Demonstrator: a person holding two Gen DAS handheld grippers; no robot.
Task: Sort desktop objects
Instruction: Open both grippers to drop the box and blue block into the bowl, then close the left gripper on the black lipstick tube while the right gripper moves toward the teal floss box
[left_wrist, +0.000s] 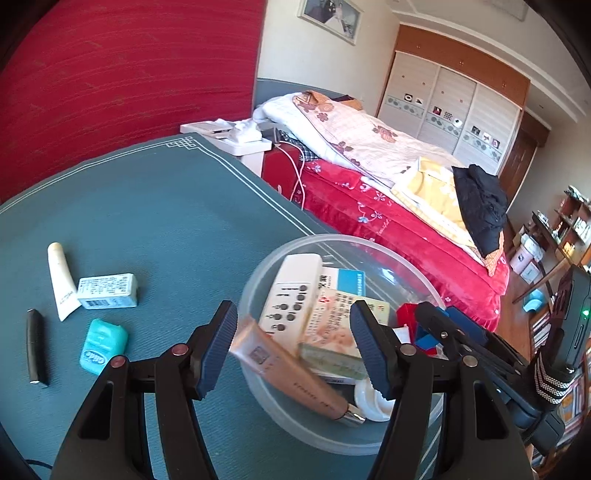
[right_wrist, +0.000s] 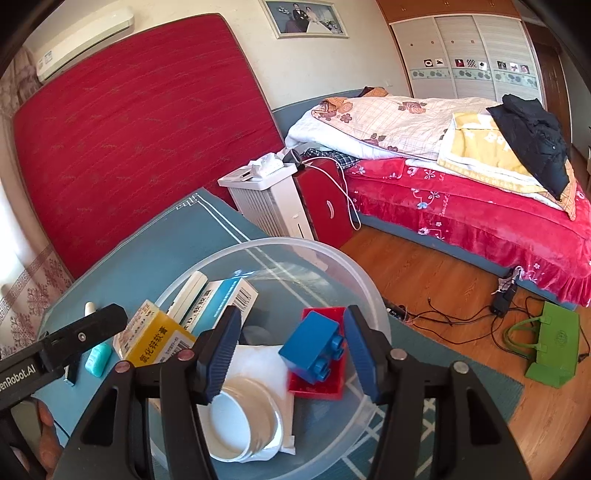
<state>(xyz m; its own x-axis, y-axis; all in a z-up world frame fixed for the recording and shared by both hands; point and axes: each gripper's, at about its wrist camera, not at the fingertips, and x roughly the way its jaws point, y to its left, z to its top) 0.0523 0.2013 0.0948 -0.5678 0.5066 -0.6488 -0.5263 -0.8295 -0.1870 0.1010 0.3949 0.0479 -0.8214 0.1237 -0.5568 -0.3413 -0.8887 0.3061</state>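
A clear plastic bowl (left_wrist: 332, 238) stands on the teal table mat (left_wrist: 147, 206). It holds a white remote (left_wrist: 291, 291), medicine boxes (left_wrist: 332, 321), a white lid (left_wrist: 373, 402) and a beige tube (left_wrist: 291, 376). My left gripper (left_wrist: 295, 321) hangs open over the bowl, with the beige tube lying under the gap between its fingers. My right gripper (right_wrist: 292, 317) is open above the bowl (right_wrist: 295, 242). Between its fingers a blue brick (right_wrist: 314, 347) rests tilted on a red brick (right_wrist: 321, 387), close to the right pad. A yellow box (right_wrist: 155, 339) and the lid (right_wrist: 240, 421) lie to the left.
Left of the bowl the mat carries a white tube (left_wrist: 61, 280), a small printed box (left_wrist: 107, 291), a teal floss case (left_wrist: 103, 345) and a black stick (left_wrist: 36, 345). The table edge runs just behind the bowl, with a bed (left_wrist: 406, 221) and wooden floor (right_wrist: 443, 288) beyond it.
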